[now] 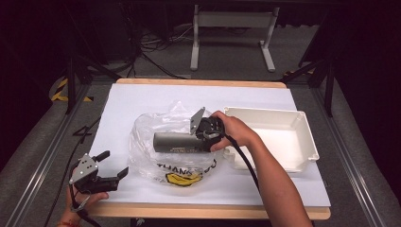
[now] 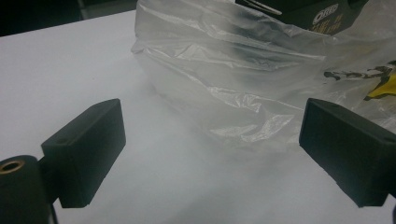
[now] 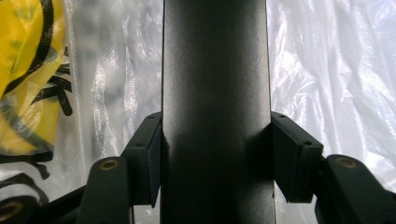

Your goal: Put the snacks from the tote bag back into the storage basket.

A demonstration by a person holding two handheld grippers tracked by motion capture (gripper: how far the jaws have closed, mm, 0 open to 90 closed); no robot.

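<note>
Right gripper [image 1: 204,135] clamps the dark tube [image 1: 178,141], its length pointing away from the white tray [image 1: 302,124]; left gripper [image 1: 112,164] gapes empty.

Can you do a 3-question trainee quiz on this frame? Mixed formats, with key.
1. True or false: the right gripper is shut on the dark cylinder.
2. Where does the cylinder lie? A) in the white tray B) on the clear plastic bag C) on bare table
3. Fill in: the left gripper, near the table's front left corner, has its jaws ____.

Key: 1 true; 2 B; 3 open, with nothing between them.
</note>
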